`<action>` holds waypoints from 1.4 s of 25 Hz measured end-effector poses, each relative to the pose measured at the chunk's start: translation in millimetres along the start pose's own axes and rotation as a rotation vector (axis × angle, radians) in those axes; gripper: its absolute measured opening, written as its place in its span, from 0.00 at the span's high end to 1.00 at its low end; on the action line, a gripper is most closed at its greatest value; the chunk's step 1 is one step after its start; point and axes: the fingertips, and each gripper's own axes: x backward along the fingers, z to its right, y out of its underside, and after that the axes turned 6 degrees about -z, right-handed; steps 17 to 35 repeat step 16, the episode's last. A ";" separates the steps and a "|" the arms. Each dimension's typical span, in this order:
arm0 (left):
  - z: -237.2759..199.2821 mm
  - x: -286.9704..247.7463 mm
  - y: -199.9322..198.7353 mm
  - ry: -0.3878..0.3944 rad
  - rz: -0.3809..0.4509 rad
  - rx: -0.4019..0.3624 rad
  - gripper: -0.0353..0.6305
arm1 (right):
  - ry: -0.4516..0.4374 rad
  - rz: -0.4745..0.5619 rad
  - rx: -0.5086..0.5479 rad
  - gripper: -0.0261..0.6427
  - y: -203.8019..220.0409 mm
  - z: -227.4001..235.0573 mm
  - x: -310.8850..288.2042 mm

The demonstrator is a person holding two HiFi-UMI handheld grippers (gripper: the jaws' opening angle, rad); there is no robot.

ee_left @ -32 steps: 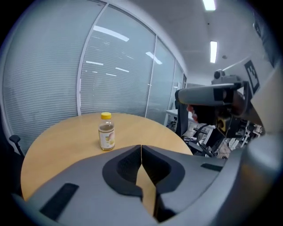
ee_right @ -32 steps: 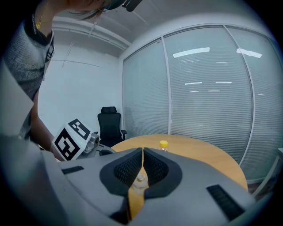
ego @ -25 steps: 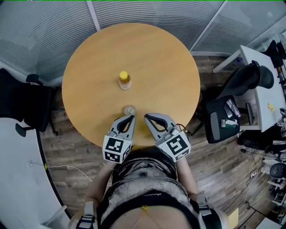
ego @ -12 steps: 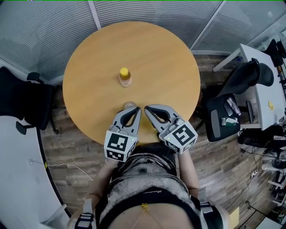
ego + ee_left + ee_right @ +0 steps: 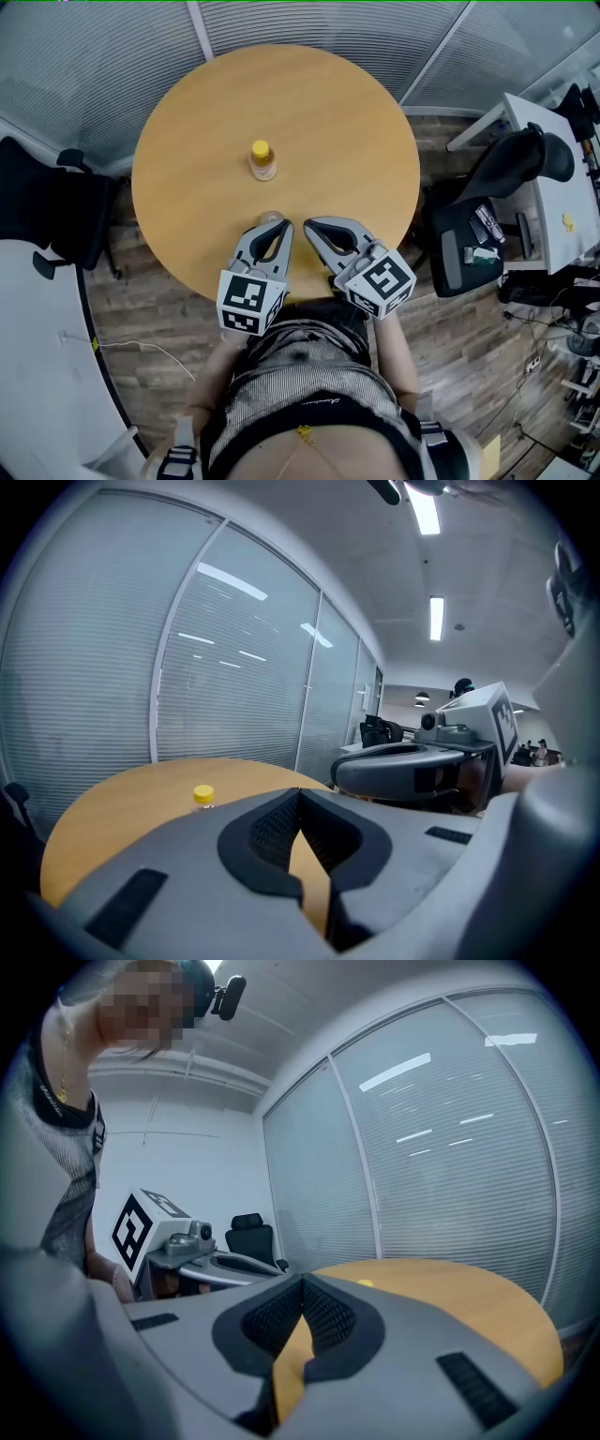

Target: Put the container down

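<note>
A small bottle with a yellow cap (image 5: 262, 161) stands upright near the middle of the round wooden table (image 5: 328, 122). Closer to me, a small clear container (image 5: 271, 218) rests on the table, partly hidden behind the tip of my left gripper (image 5: 284, 226). That gripper is shut with nothing between its jaws. My right gripper (image 5: 307, 225) hovers beside it, also shut and empty. In the left gripper view the yellow cap (image 5: 203, 795) shows past the closed jaws, with the right gripper (image 5: 412, 766) alongside. The right gripper view shows the left gripper (image 5: 197, 1251) and the cap (image 5: 364, 1282).
A black office chair (image 5: 37, 216) stands left of the table and another (image 5: 511, 173) at the right by a white desk (image 5: 553, 187). Glass walls with blinds (image 5: 94, 66) run behind the table. Wood flooring surrounds it.
Both grippers have shifted a little forward over the table's near edge, the left one rising; the left tip now covers part of the clear container. Both stayed shut.
</note>
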 end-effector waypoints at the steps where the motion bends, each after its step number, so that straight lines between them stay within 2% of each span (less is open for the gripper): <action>1: -0.7 -0.6 0.3 -0.002 0.000 0.003 0.91 | 0.002 0.000 -0.002 0.93 0.3 0.7 0.3; 13: -4.6 -5.2 12.2 -0.004 -0.024 0.034 0.91 | 0.006 -0.020 -0.004 0.93 4.1 2.4 -1.5; 35: -1.6 -8.0 14.0 0.008 -0.031 0.031 0.91 | 0.005 -0.025 0.000 0.93 4.9 3.8 -1.3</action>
